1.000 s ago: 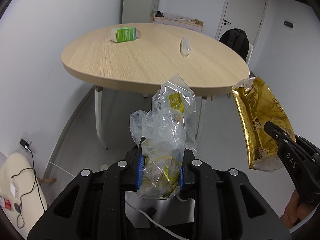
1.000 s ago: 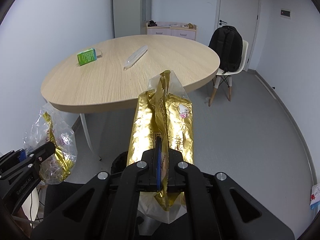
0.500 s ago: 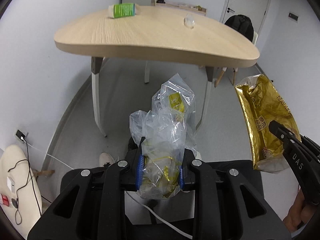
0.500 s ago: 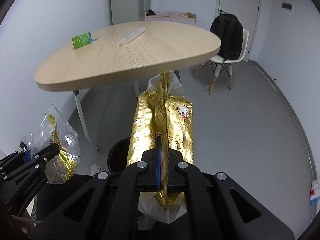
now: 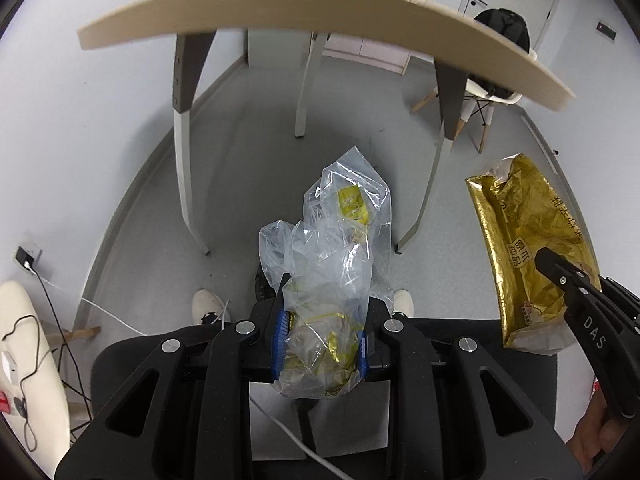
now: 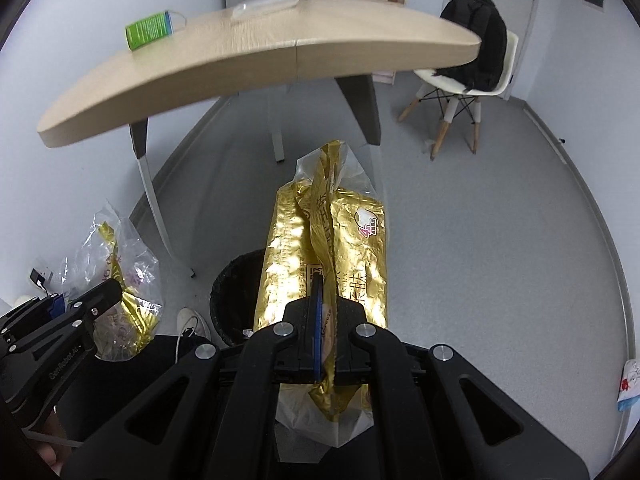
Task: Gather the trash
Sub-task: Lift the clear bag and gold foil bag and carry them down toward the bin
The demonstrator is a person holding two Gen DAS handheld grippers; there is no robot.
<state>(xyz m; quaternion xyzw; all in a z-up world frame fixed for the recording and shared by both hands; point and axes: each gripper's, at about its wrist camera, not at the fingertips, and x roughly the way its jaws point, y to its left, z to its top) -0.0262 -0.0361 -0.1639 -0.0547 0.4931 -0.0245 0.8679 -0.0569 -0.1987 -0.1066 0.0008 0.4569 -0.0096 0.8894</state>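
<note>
My left gripper (image 5: 323, 346) is shut on a crumpled clear plastic bag (image 5: 334, 264) with gold scraps inside; the same clear bag (image 6: 120, 276) and left gripper (image 6: 86, 314) show at the left of the right wrist view. My right gripper (image 6: 322, 336) is shut on a gold foil snack bag (image 6: 324, 256), which appears as the gold bag (image 5: 528, 252) at the right of the left wrist view. A black mesh trash bin (image 6: 234, 292) stands on the floor just beyond and below both bags, partly hidden by the gold bag. On the table lie a green carton (image 6: 149, 31) and a clear wrapper (image 6: 264, 4).
The oval wooden table (image 6: 280, 60) overhangs ahead, its grey legs (image 5: 185, 92) close in front. A white chair with a black backpack (image 6: 478, 44) stands at the right. White shoes (image 5: 206, 306), a wall socket (image 5: 26, 258) and cables are at the left. Grey floor (image 6: 480, 240) lies open to the right.
Both grippers have sunk below the table edge and tilted further down, each still holding its bag. The tabletop has risen in view and the black bin has come into sight.
</note>
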